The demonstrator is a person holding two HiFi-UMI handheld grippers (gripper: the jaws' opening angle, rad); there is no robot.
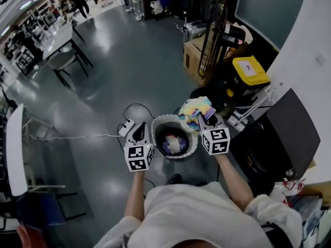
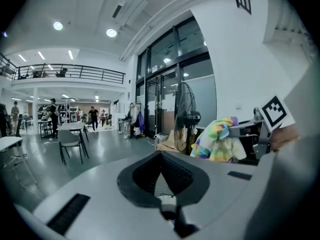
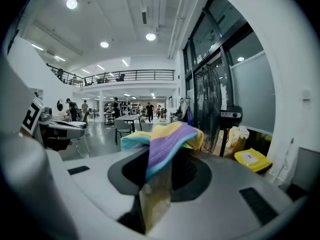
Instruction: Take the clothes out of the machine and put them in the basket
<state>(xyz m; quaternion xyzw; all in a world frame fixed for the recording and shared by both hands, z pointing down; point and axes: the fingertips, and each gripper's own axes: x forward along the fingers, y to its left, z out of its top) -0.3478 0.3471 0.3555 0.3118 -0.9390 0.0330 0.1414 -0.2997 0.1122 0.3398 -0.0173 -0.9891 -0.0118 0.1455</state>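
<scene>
Two tongs | right gripper – clamped on a pinch of the rainbow cloth | left gripper – jaws together, empty | cloth at frame centre, above the upper-right rim of the basket | risk: letting go off-centre leaves it draped on the rim or dropped on the floor.

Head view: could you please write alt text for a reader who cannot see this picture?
Seen from above, a person holds the right gripper, shut on a rainbow-coloured cloth, at the rim of a white basket on a grey floor. The left gripper is empty beside the basket, which already holds clothes.
</scene>
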